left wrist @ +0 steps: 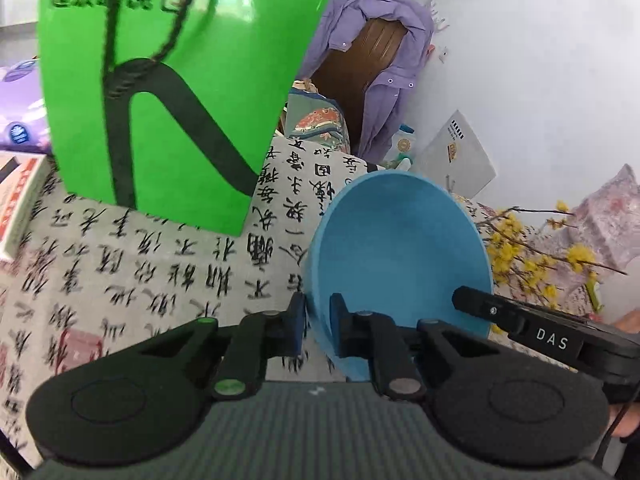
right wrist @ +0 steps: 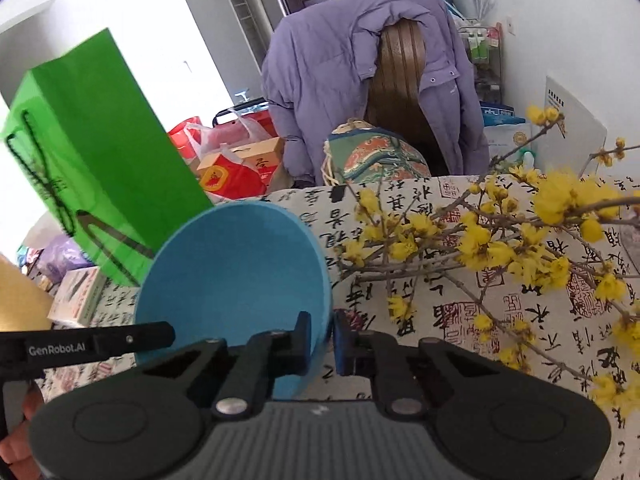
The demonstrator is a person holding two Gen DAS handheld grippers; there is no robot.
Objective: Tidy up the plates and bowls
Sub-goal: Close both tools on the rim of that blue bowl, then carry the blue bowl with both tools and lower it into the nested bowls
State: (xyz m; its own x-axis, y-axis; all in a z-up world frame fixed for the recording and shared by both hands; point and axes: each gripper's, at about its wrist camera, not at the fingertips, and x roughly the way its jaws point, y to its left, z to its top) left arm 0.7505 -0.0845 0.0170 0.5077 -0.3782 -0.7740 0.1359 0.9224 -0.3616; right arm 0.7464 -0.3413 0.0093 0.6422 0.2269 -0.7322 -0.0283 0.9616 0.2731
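A blue bowl (left wrist: 400, 252) is held tilted above the calligraphy-print tablecloth (left wrist: 140, 272). My left gripper (left wrist: 318, 320) is shut on its left rim, one finger inside and one outside. My right gripper (right wrist: 322, 338) is shut on the opposite rim of the same bowl (right wrist: 236, 272). The right gripper's finger (left wrist: 492, 312) shows at the bowl's right edge in the left wrist view, and the left gripper's finger (right wrist: 120, 340) shows at the bowl's left edge in the right wrist view.
A tall green paper bag (left wrist: 168, 80) stands on the table left of the bowl. Yellow flowering branches (right wrist: 500, 248) lie on the right. A boxed item (left wrist: 20, 200) sits at the left edge. A chair with a purple coat (right wrist: 360, 80) stands behind the table.
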